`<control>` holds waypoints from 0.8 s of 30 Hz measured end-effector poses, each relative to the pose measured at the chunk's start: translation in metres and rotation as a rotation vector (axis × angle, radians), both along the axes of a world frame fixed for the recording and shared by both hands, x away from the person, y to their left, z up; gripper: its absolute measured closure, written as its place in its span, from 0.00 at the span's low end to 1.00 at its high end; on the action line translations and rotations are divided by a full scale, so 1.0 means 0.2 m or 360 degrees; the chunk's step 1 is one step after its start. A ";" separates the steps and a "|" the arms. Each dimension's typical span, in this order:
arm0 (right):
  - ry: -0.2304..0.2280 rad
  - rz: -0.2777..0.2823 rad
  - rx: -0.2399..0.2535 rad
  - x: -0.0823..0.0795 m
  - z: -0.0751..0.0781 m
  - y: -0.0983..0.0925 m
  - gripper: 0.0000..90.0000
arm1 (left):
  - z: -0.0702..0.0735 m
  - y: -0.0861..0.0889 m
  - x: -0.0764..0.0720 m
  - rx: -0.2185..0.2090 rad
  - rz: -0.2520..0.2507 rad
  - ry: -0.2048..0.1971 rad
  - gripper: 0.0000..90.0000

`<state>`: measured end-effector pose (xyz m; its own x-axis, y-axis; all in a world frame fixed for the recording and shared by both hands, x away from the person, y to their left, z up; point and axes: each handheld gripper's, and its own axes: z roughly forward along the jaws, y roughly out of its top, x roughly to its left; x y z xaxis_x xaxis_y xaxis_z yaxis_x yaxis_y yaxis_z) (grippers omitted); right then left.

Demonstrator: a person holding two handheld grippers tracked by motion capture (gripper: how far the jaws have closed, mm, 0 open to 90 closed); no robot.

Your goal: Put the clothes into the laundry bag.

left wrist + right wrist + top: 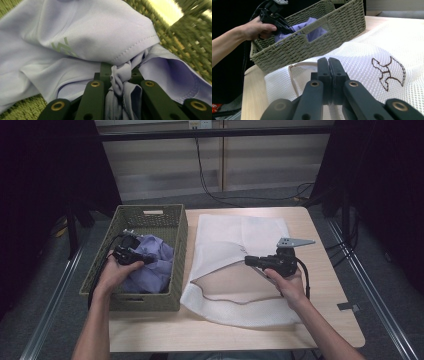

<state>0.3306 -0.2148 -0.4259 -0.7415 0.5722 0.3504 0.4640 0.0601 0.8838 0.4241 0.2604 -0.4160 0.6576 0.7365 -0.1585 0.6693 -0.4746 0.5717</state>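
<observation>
Inside the basket point(176, 237), left hand-held gripper point(134, 256) clamped on lilac garment point(82, 37) should lift clear toward mesh bag point(240, 237), whose rim the right hand-held gripper point(250, 261), jaws together, pinches open.

I can't see my left gripper's point(142, 261) fingertips; bunched lilac cloth point(75, 37) buries them, and the basket point(190, 47) behind blurs.

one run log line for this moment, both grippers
left gripper: shut on purple cloth in basket | right gripper: shut on edge of white mesh bag | bag lies flat on table
</observation>
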 end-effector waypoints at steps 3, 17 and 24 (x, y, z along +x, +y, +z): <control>0.0001 0.0001 -0.0002 0.00 0.00 0.00 0.98 | 0.01 0.02 -0.02 -0.0062 0.0033 -0.0043 0.89; 0.0002 0.0004 0.0001 0.00 0.00 0.00 0.98 | 0.08 0.10 -0.08 -0.0220 0.0082 -0.0197 0.89; -0.0004 -0.0002 0.0006 0.00 0.00 0.00 0.99 | 0.12 0.14 -0.11 -0.0314 0.0114 -0.0259 0.90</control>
<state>0.3300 -0.2154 -0.4255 -0.7416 0.5718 0.3508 0.4619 0.0561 0.8851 0.4024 0.2878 -0.3929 0.6333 0.7475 -0.2004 0.5890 -0.2976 0.7513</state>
